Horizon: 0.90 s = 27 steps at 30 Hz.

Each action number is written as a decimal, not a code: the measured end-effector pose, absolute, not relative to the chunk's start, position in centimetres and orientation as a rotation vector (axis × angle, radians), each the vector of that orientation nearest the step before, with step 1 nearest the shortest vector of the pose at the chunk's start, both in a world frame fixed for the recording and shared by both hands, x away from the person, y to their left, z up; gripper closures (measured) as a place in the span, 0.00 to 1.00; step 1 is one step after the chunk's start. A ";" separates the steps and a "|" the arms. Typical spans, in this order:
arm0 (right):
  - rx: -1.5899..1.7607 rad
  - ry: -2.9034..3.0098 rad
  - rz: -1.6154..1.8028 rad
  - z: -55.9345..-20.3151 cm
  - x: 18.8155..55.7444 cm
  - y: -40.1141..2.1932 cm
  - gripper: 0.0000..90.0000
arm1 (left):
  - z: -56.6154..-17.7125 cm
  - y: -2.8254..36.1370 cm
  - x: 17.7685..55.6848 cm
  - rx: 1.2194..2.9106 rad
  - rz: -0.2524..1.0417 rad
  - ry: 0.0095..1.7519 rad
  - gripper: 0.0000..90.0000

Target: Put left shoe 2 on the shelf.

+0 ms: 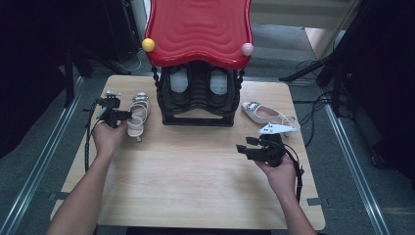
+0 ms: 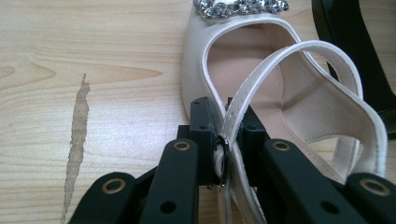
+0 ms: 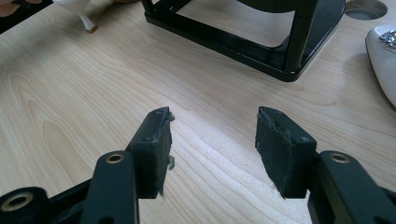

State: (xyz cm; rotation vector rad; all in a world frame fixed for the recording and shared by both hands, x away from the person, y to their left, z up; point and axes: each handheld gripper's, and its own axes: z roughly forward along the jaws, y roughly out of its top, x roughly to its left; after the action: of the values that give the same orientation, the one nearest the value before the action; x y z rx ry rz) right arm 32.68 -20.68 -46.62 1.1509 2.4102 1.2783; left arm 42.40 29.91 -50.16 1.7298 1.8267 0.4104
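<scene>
Far to the left of the black shoe rack point(image 1: 197, 105), the left gripper point(image 1: 116, 115) is seen pinching the strap point(image 2: 243, 105) of a pale sandal point(image 1: 138, 113). In the left gripper view the jaws are pressed together on that strap, right at its small metal buckle point(image 2: 223, 161), with the sandal's jewelled front point(image 2: 240, 6) visible beyond. The sandal is laid on the wooden table point(image 1: 195, 186) just beside the rack's left foot, heel towards the person.

On the rack itself, beneath the red wavy top point(image 1: 198, 30), a pair of shoes point(image 1: 180, 82) is stowed.

To the right of the rack, a second pale shoe point(image 1: 264, 113) is laid on its side, toe near the rack's right foot.

In front of the rack and to its right, the right gripper point(image 1: 242, 145) is held above bare wood, jaws spread wide, nothing between the worn pads point(image 3: 273, 147).
</scene>
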 end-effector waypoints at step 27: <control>1.150 2.404 1.290 -46.5 32.8 -21.0 0.52 | -43.3 32.5 42.5 1.477 0.245 1.757 0.91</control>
State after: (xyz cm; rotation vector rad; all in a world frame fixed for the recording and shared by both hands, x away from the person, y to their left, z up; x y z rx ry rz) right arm 32.83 -20.97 -46.55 1.1501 2.4037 1.2901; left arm 42.49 32.55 -43.33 1.4773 1.7568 0.2449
